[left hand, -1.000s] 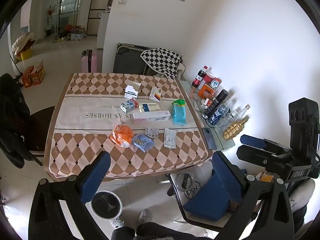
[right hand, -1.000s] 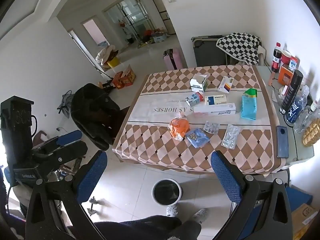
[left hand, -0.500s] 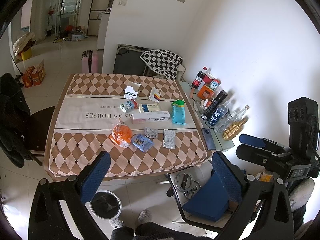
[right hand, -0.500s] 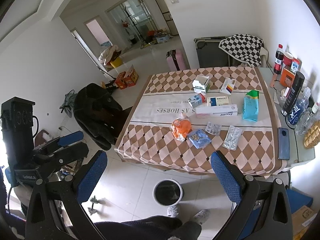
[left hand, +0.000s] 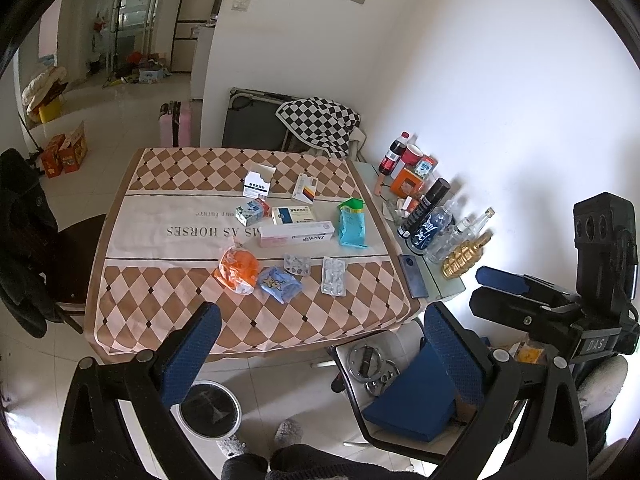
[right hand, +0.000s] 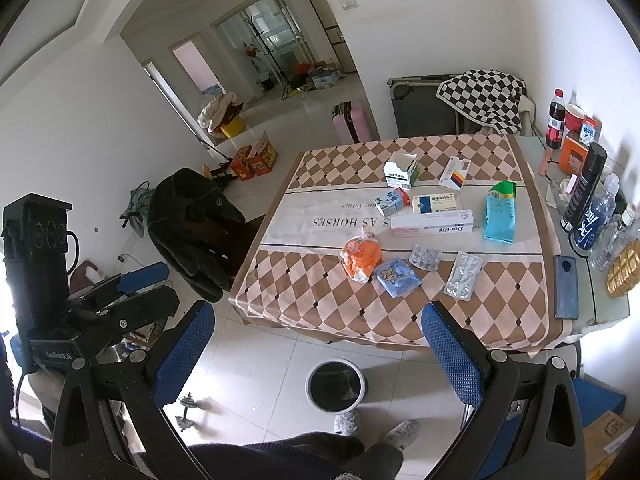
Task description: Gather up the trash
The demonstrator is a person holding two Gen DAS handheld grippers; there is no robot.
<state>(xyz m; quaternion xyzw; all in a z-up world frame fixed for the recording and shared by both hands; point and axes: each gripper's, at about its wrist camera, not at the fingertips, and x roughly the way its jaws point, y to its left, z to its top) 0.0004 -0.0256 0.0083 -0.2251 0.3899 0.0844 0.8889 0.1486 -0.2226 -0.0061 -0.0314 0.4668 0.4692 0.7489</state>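
Both claws [left hand: 320, 344] [right hand: 320, 344] hover spread, well short of the trash [left hand: 236, 269].

White walls and pale tiled floor [right hand: 256, 364] surround the table [right hand: 304, 300]; beyond it a checkered blanket [right hand: 484, 96] drapes a folding cot, a pink suitcase [right hand: 352, 120] alongside, daylight pouring in.

Scattered wrappers [left hand: 237, 267] (tabletop), bin [left hand: 211, 409] below.
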